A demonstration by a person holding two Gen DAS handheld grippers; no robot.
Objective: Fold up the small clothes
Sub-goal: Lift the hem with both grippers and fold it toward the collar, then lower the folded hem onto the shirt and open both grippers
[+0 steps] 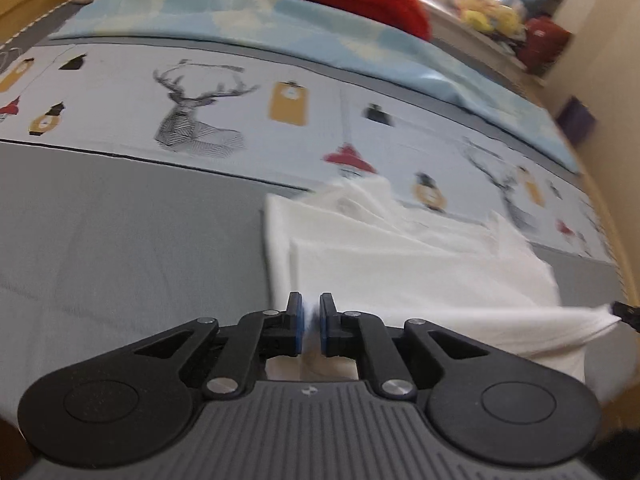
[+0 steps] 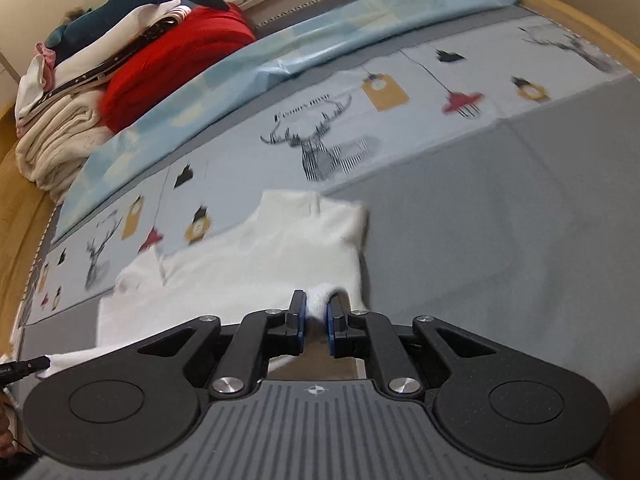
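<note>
Right wrist view shows us mid-fold: each hand-held gripper, right (image 2: 316, 320) and left (image 1: 311, 322), pinches the near hem of the white shirt (image 2: 260, 256) below the bed's deer print (image 2: 320, 152), ready to carry it toward the collar.

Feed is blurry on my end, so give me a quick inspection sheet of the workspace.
Surface: bed sheet, grey with a deer-print band.
Job's things: white garment, partly folded, near edge lifted.
Clutter: red blanket, folded laundry stack, pale blue cover at the back.
Grippers: left gripper and right gripper each shut on the garment's edge.
Cables: nothing seen.
Surroundings: plush toys by the window.
</note>
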